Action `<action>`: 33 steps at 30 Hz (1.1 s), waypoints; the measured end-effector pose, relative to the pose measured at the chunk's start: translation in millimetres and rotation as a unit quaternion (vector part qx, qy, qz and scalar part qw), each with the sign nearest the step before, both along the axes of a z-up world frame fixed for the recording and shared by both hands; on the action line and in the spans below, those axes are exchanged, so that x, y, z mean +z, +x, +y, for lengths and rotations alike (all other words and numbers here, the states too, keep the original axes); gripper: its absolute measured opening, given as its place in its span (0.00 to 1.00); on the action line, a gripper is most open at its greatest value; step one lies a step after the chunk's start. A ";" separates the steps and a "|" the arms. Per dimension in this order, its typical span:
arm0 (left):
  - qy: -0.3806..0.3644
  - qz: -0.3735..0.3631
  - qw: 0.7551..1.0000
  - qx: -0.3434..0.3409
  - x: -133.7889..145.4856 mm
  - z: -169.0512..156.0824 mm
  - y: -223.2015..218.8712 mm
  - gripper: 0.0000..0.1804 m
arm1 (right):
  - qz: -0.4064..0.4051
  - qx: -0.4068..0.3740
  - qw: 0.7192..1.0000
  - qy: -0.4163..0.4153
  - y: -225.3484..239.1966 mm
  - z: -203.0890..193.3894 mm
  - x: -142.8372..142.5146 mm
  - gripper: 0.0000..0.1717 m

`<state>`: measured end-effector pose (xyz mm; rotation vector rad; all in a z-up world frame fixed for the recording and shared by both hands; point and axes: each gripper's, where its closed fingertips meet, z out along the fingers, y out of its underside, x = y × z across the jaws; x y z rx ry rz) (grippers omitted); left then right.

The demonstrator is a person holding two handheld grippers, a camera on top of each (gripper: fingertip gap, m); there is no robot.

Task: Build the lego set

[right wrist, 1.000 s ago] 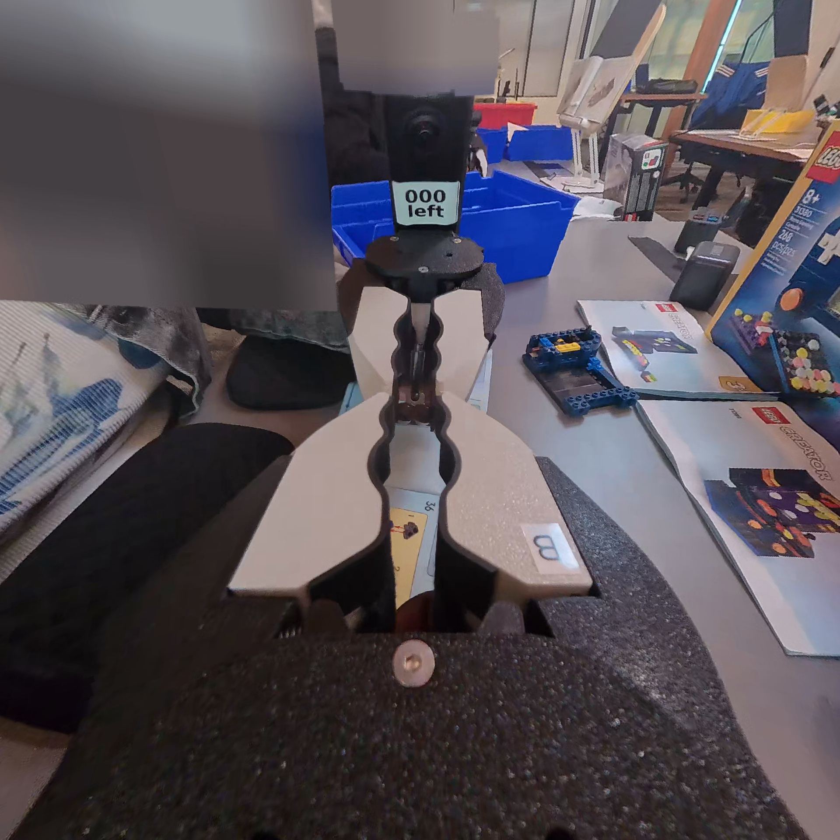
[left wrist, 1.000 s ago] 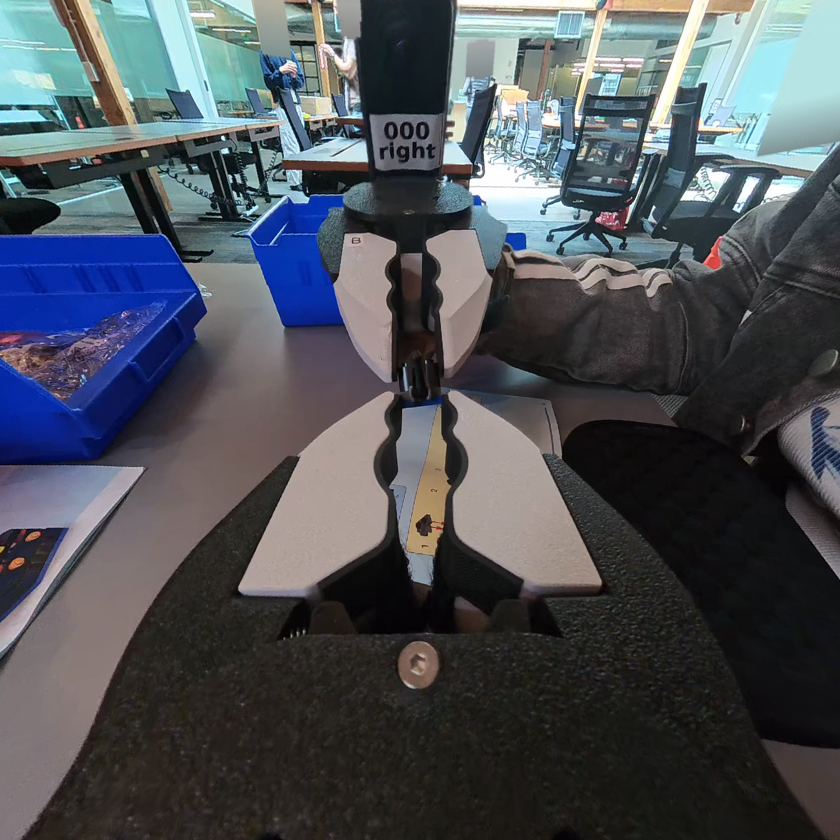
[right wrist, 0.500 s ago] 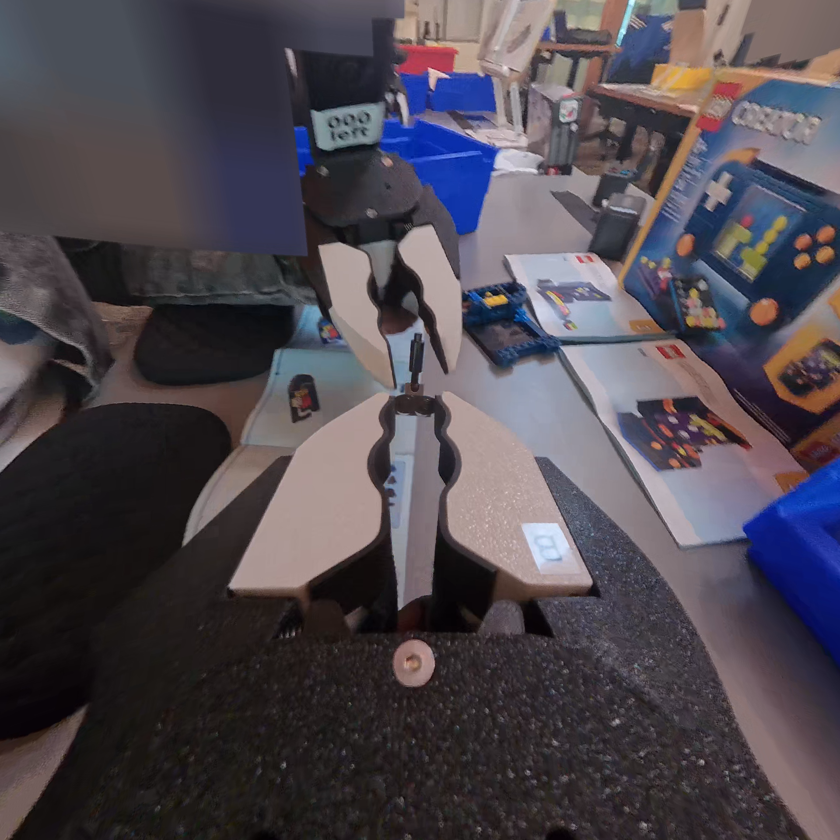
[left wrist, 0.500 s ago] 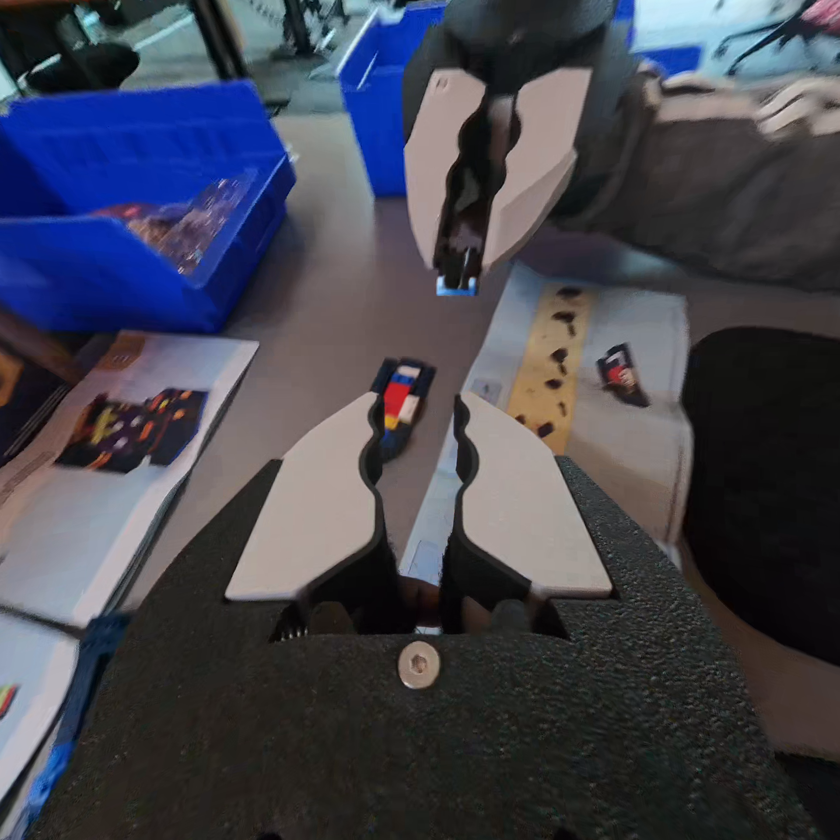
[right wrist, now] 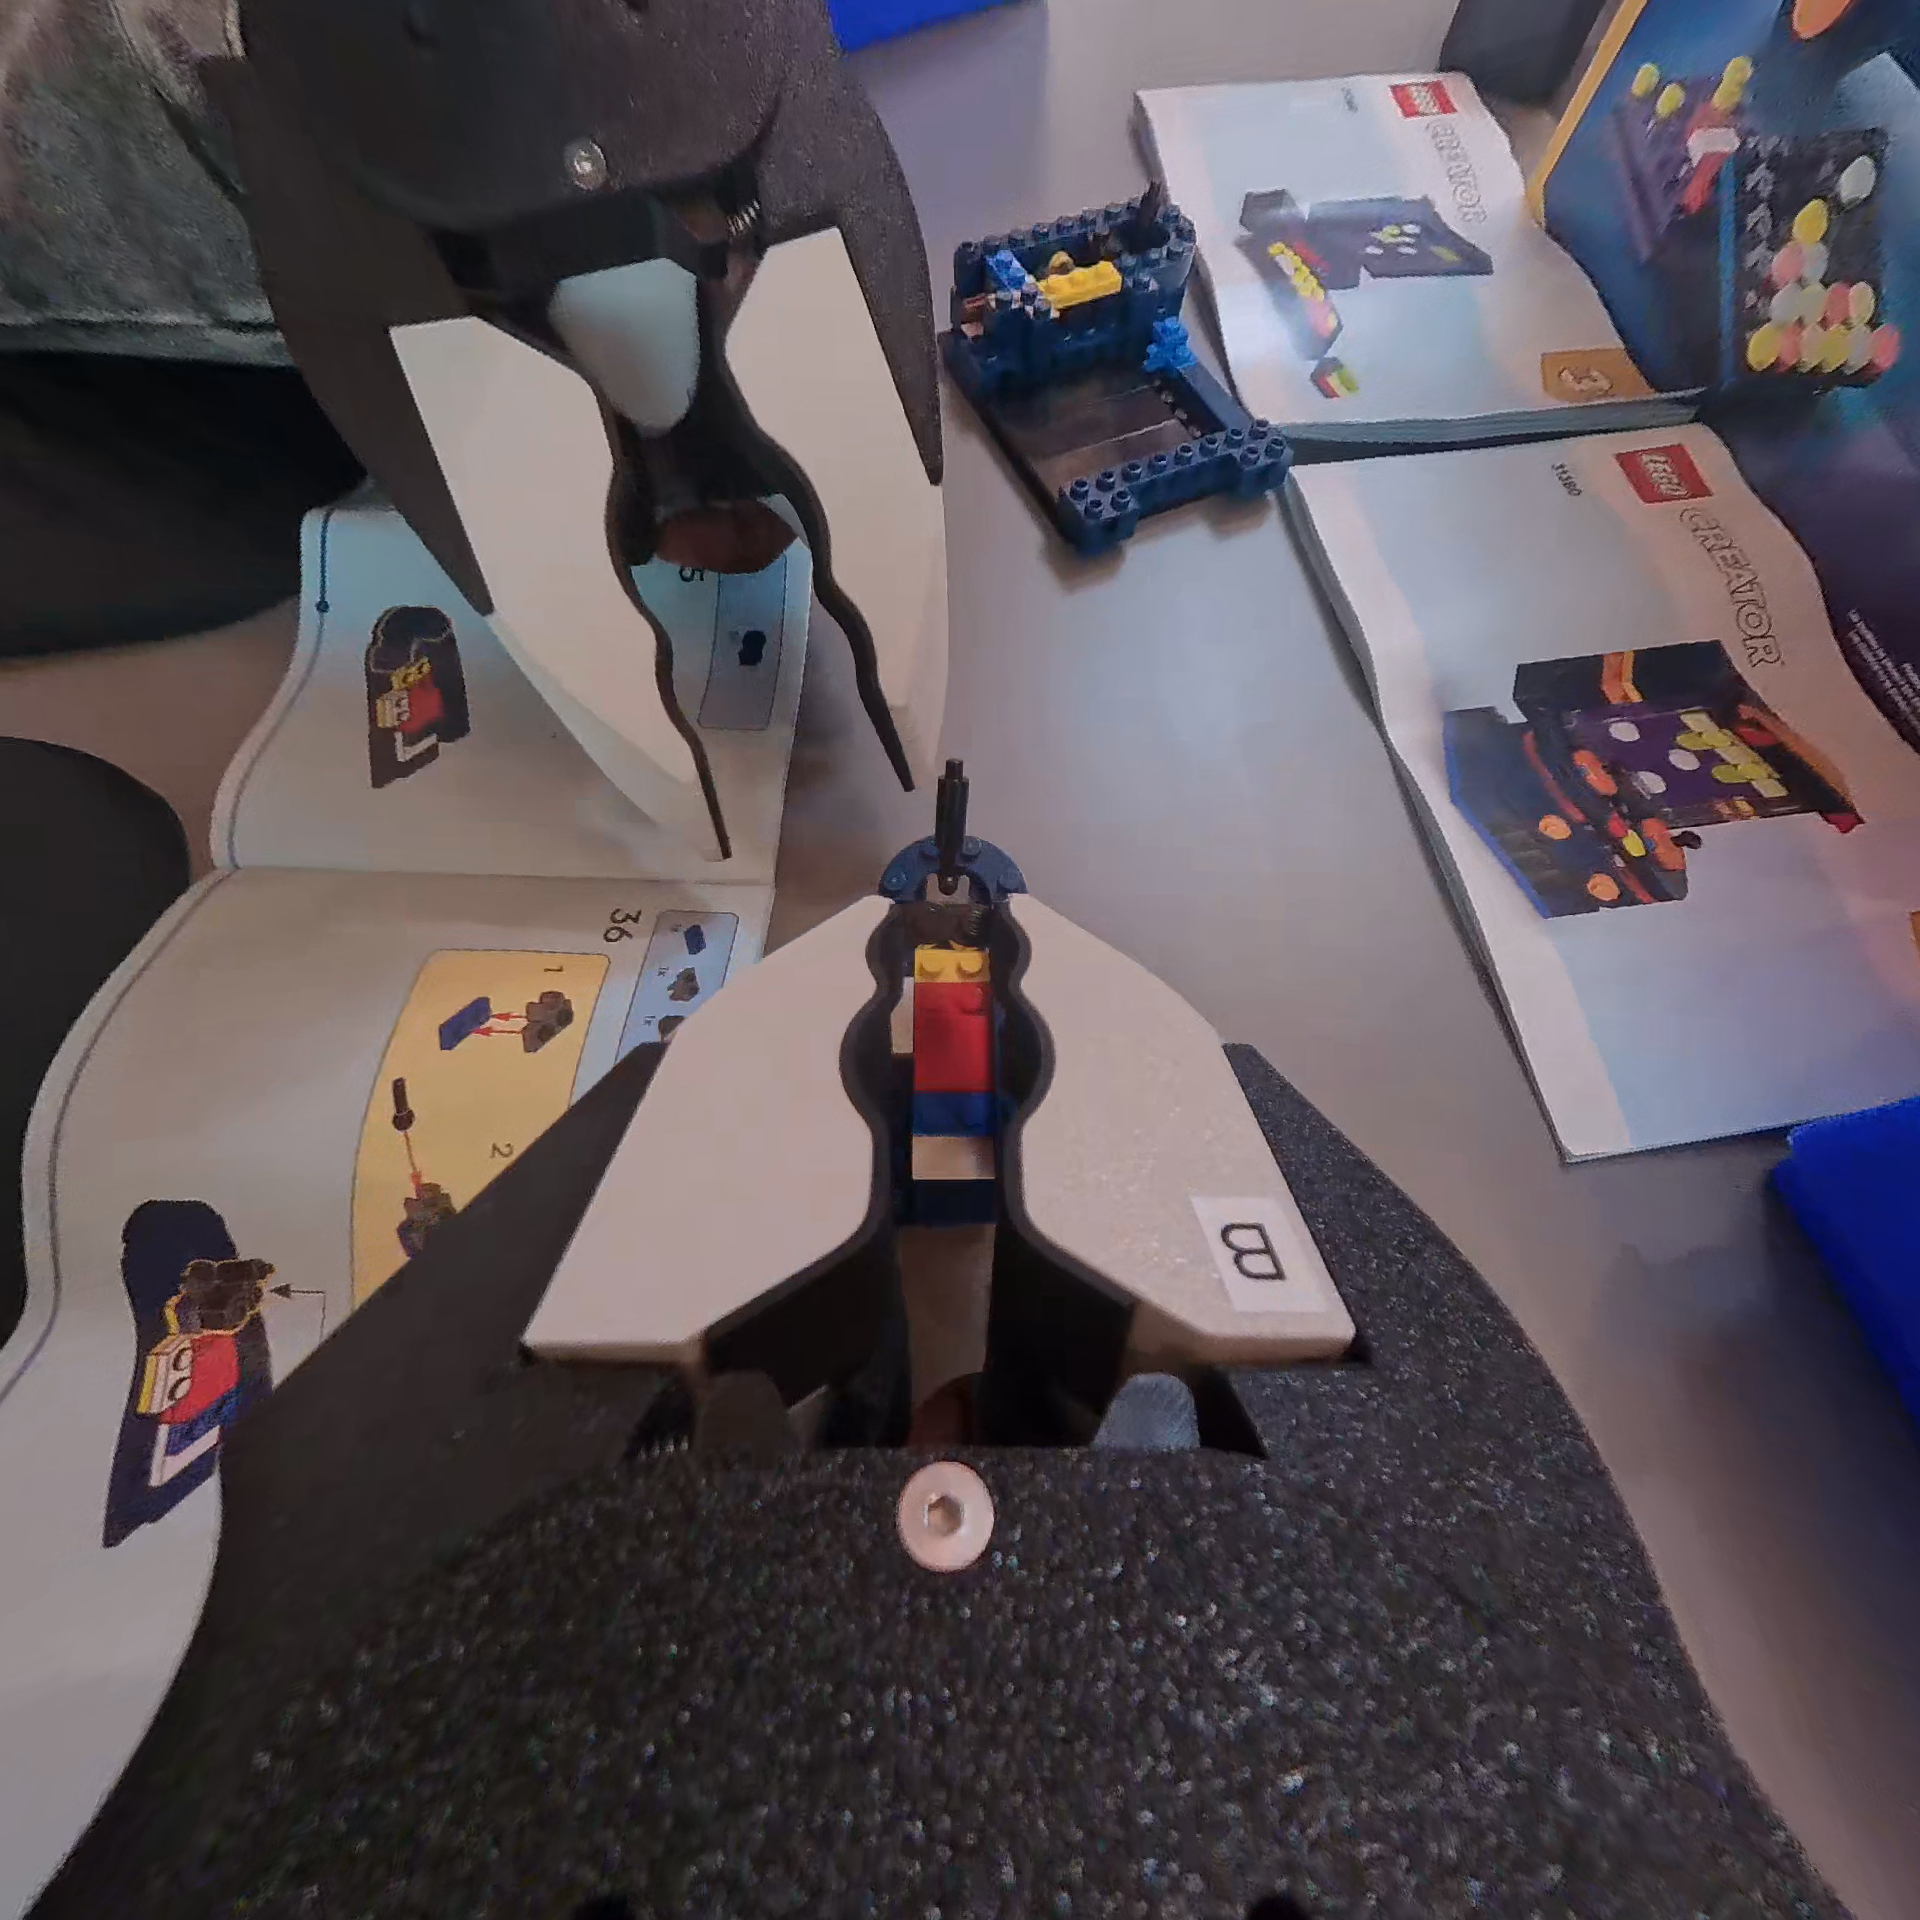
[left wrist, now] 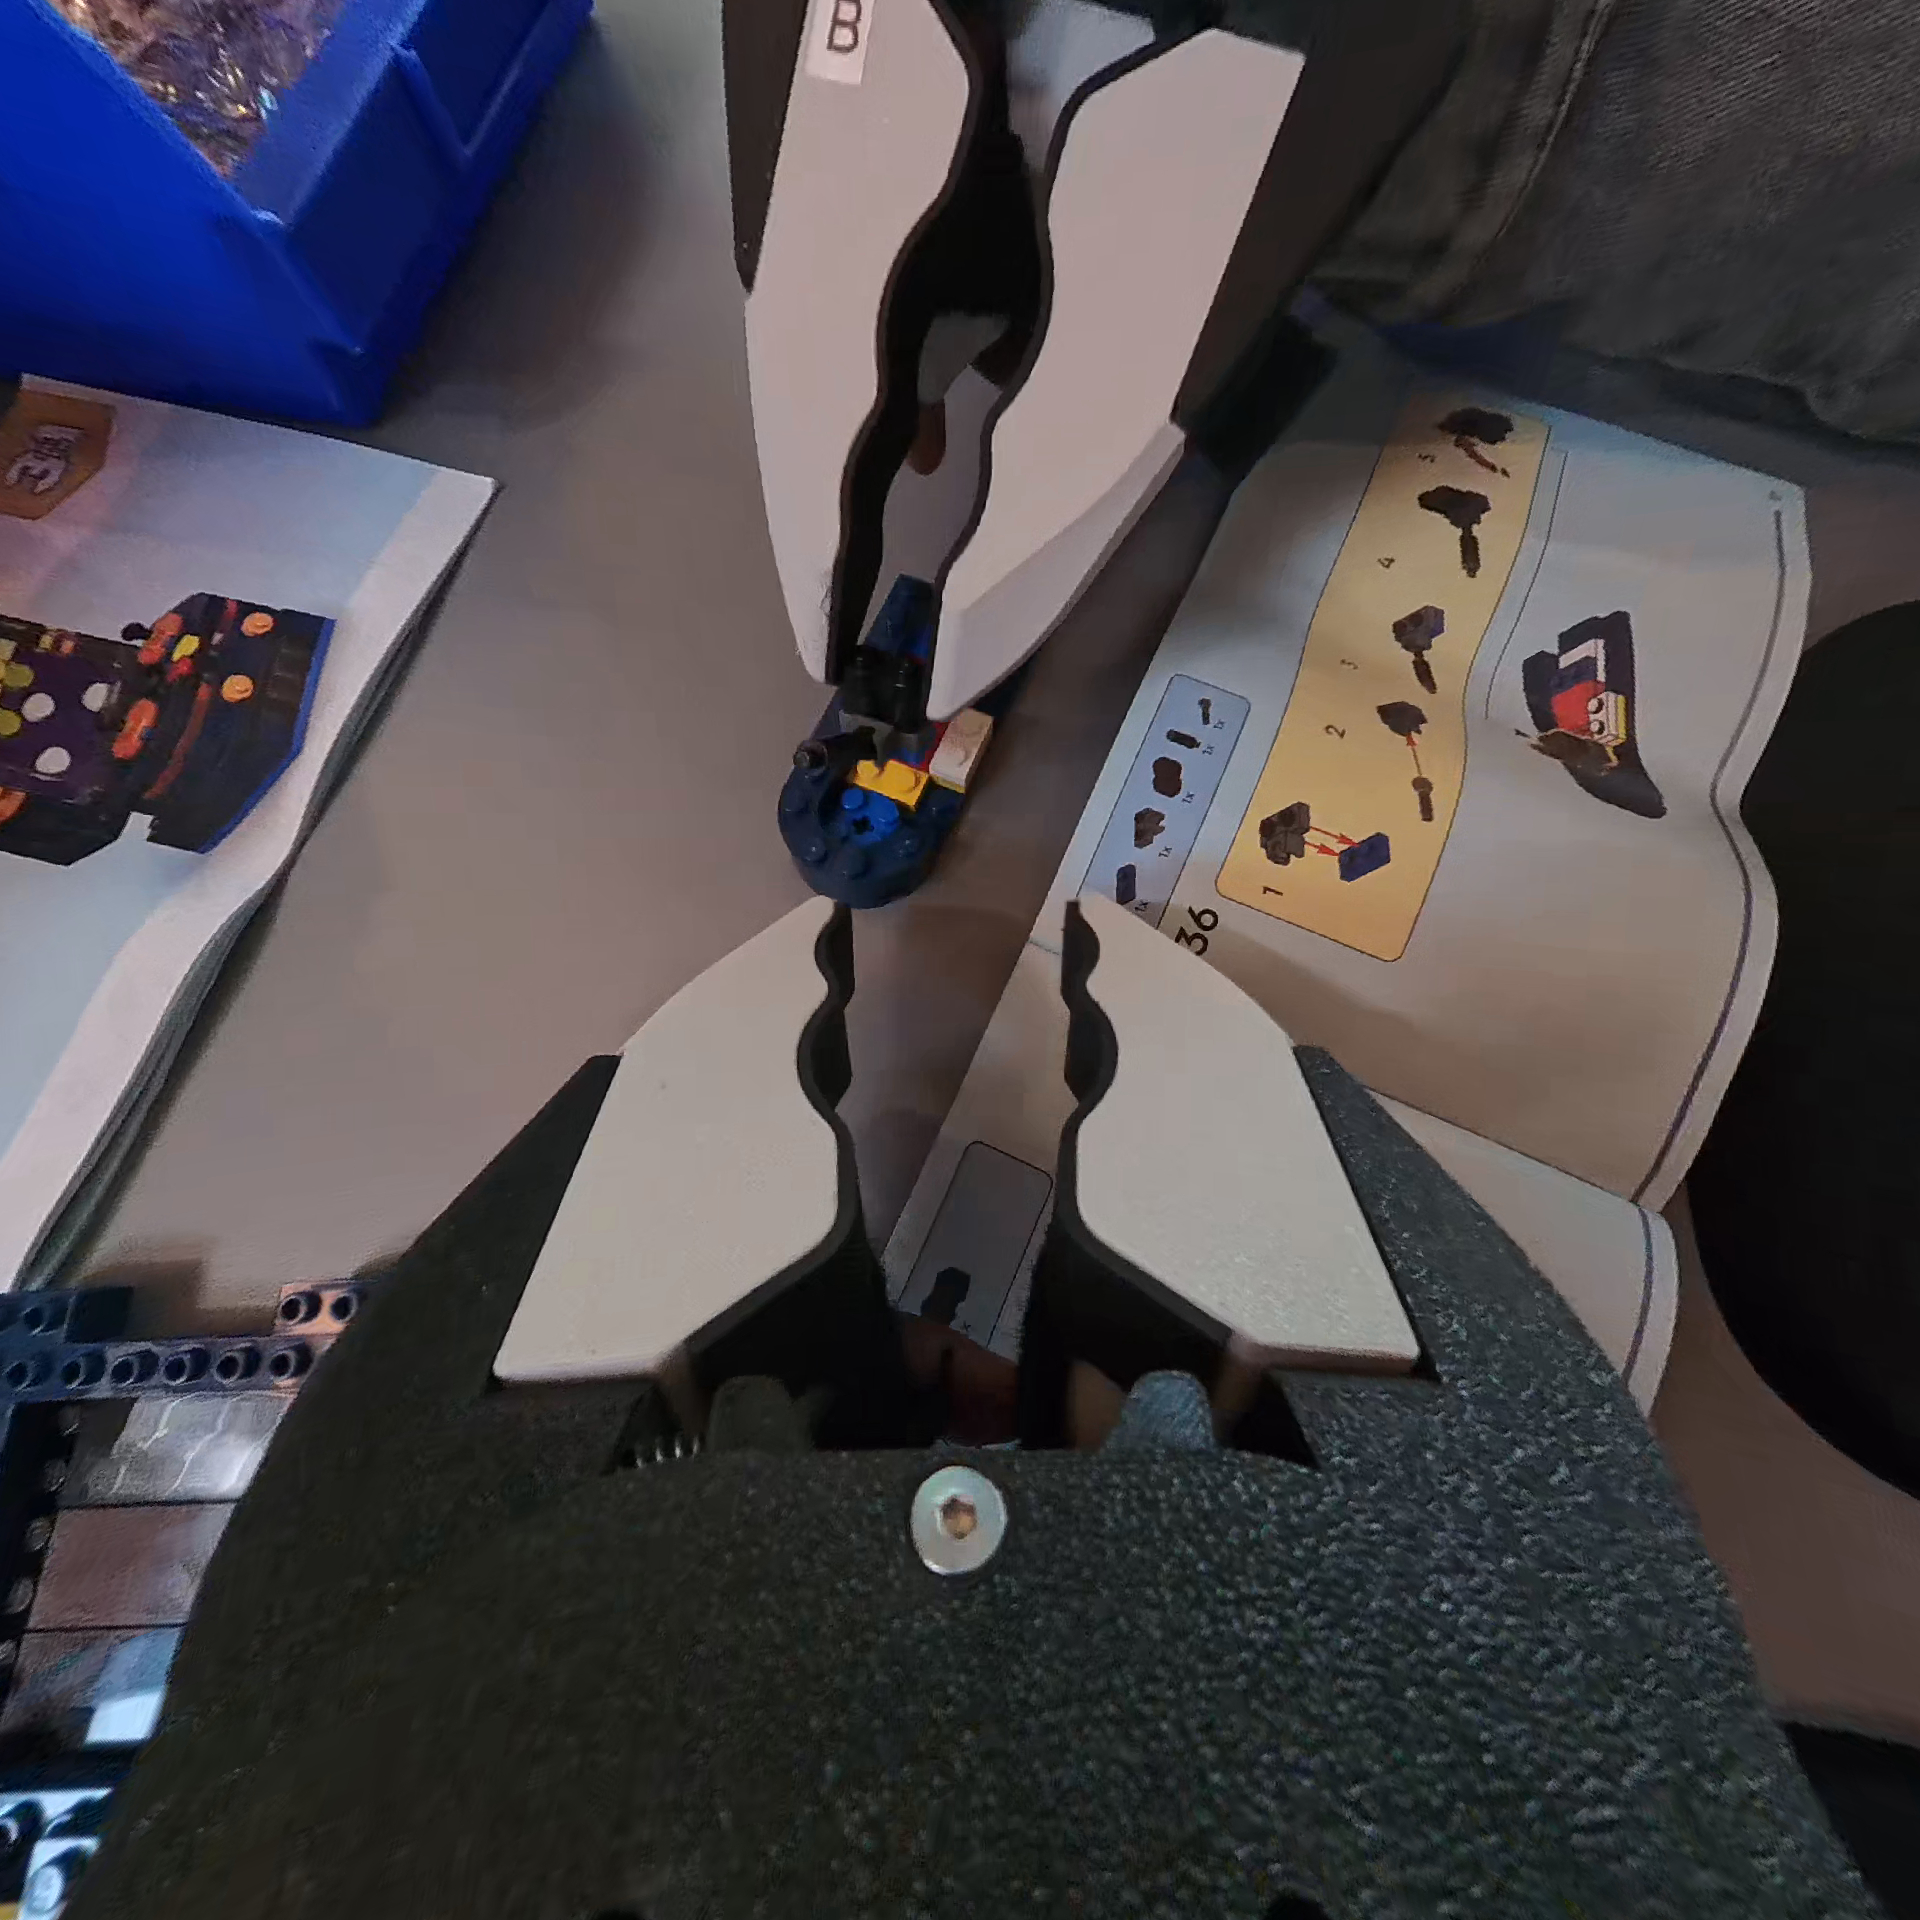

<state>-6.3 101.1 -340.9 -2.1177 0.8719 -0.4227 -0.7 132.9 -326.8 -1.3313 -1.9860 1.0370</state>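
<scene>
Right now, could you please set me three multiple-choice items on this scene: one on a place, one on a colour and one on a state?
1. Where does the brick boat lie?
A. In a blue bin
B. On the table beside the open booklet
C. On a box

2. On the boat, what colour is the long brick next to the yellow brick?
A. Green
B. White
C. Red

3. How is the left gripper?
A. Open, nothing between its fingers
B. Shut on a brick
C. Shut on a page

Answers:
1 B: the boat sits on the grey table at the edge of the open booklet.
2 C: a red brick adjoins the yellow brick.
3 A: the left gripper shows only table and page through its gap.
</scene>
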 end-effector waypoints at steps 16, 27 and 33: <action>-0.048 -0.016 0.999 -0.009 -14.0 -4.9 2.2 0.21 | -0.089 0.028 0.993 0.077 -2.4 0.0 -14.8 0.09; -0.054 -0.019 0.998 -0.016 -15.2 -6.4 3.4 0.19 | -0.190 0.037 0.969 0.152 0.1 1.3 -17.6 0.09; -0.058 -0.027 0.998 -0.020 -14.8 -7.0 4.5 0.22 | -0.252 0.040 0.952 0.172 -0.1 1.2 -18.5 0.09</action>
